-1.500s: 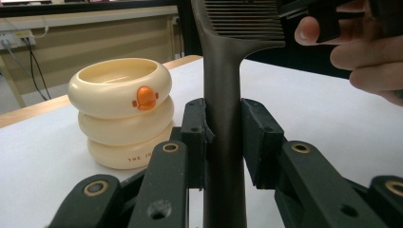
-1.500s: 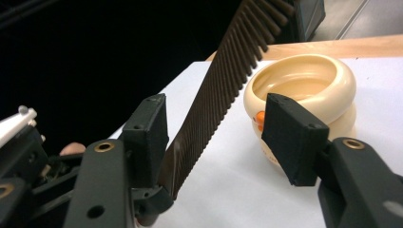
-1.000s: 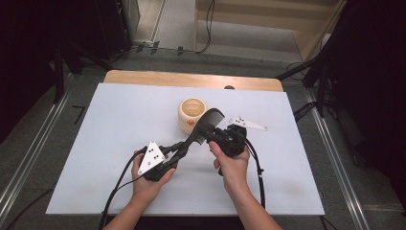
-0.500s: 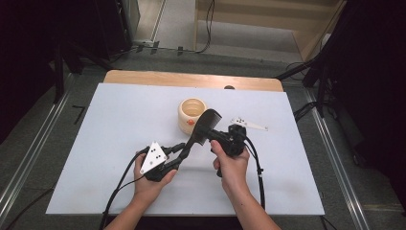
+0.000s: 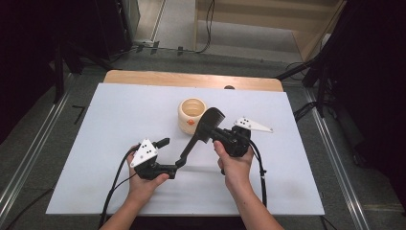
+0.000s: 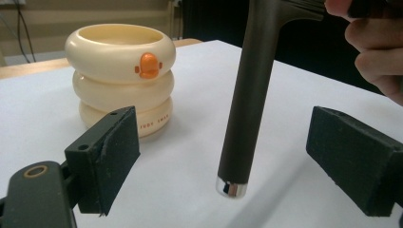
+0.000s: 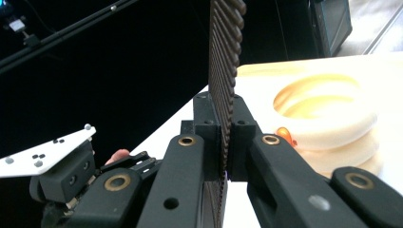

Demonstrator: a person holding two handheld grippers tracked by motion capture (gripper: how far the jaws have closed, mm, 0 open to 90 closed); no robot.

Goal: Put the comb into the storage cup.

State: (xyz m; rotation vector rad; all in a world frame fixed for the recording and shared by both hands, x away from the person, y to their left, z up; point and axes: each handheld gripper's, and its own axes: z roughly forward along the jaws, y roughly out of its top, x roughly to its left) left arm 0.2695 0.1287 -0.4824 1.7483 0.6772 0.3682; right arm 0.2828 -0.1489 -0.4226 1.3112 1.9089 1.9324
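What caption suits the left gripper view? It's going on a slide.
Open left gripper flanks the comb handle, beside a cream ringed cup.

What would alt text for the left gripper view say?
A dark comb handle hangs between the open left gripper, its silver tip just above the white table. A cream ringed cup with an orange duck stands behind.
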